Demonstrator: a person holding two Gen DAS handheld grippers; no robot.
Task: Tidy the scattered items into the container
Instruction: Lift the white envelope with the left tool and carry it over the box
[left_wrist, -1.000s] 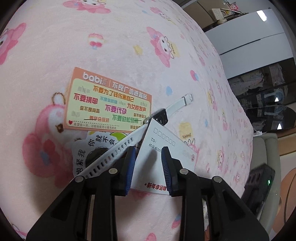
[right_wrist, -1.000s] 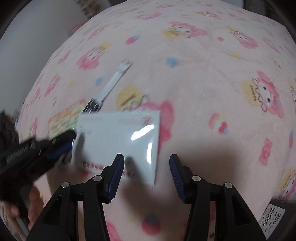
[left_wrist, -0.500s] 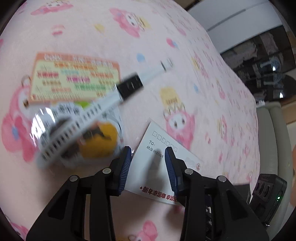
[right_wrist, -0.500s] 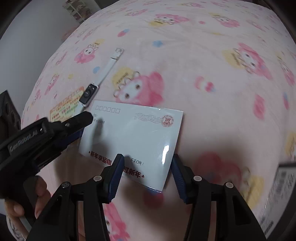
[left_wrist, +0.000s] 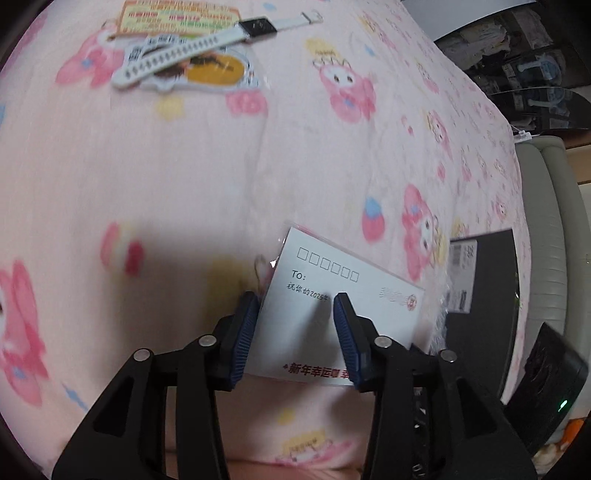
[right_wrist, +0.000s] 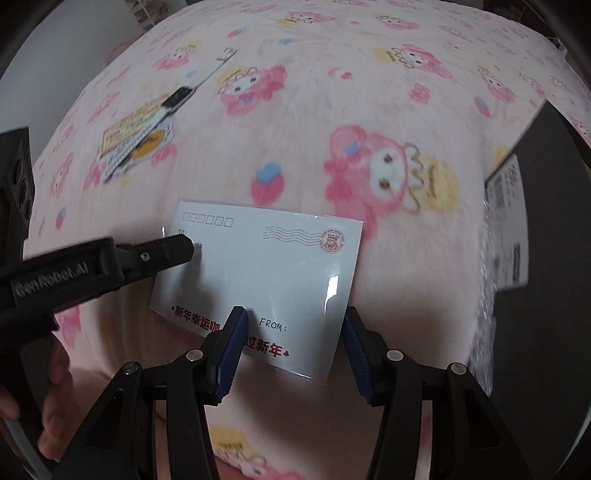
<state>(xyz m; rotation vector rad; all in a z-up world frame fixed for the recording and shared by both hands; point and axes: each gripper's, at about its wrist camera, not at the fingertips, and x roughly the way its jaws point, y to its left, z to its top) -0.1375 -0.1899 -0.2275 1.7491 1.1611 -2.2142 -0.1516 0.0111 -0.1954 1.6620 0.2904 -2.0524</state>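
Note:
A white envelope (left_wrist: 332, 306) in a clear sleeve lies on the pink cartoon blanket (left_wrist: 184, 177). My left gripper (left_wrist: 295, 325) stands over its left end, jaws opening, and the pads pinch nothing. In the right wrist view the left gripper (right_wrist: 184, 247) has its tip at the envelope (right_wrist: 266, 273). My right gripper (right_wrist: 291, 339) is open above the envelope's lower right corner. The black box (left_wrist: 480, 295) with white labels sits just right of the envelope, also seen as the box (right_wrist: 546, 221). A white-strapped watch (left_wrist: 255, 26) lies across a die-cut card (left_wrist: 207, 70) and an orange card (left_wrist: 177, 16).
A black device (left_wrist: 550, 369) with a green light sits beside the box, and a grey cushion (left_wrist: 546, 221) lies beyond it. A person's hand (right_wrist: 55, 406) holds the left gripper. The watch (right_wrist: 177, 98) and orange card (right_wrist: 125, 129) lie far left.
Both grippers moved away from the watch and cards toward the black box, and the envelope came along under the left gripper. The left jaws have widened.

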